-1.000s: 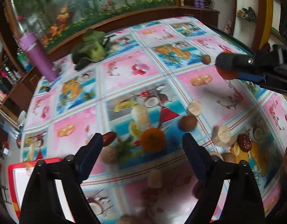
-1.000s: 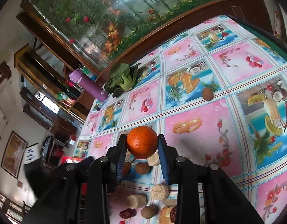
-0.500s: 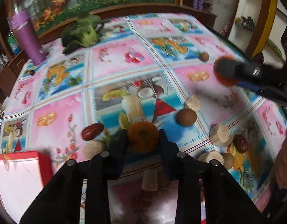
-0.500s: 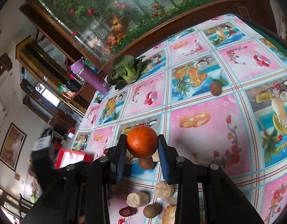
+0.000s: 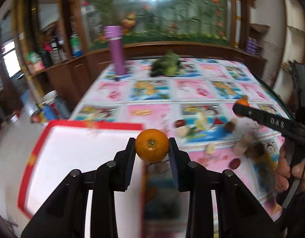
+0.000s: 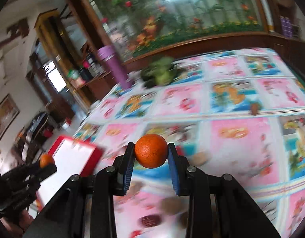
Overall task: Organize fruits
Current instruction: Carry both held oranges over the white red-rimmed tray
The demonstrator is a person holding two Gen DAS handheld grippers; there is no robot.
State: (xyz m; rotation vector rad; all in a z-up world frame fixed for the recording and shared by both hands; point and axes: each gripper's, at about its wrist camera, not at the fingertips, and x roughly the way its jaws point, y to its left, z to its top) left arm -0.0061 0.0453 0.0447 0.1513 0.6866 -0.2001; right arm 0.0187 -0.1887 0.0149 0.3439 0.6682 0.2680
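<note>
My left gripper [image 5: 152,145] is shut on a small orange tangerine [image 5: 151,145], lifted above the near right edge of a white box with a red rim [image 5: 94,126]. My right gripper [image 6: 151,152] is shut on a deeper orange fruit [image 6: 151,151], held above the fruit-print tablecloth [image 6: 239,99]. The same box [image 6: 77,156] lies to its lower left in the right wrist view, where the left gripper [image 6: 46,163] and its tangerine [image 6: 46,159] also show. Loose dates, brown round fruits and pale pieces [image 5: 227,127] lie scattered on the cloth to the right.
A purple tumbler [image 5: 115,49] and a green leafy vegetable [image 5: 168,66] stand at the table's far side. A lone brown fruit [image 6: 254,109] sits apart on the cloth. A hand [image 5: 287,170] holds the right gripper's handle. Buckets and clutter stand on the floor left of the table.
My left gripper closed on the tangerine, lifted it off the cloth and swung left over the white box. The right gripper kept its orange fruit and also turned left.
</note>
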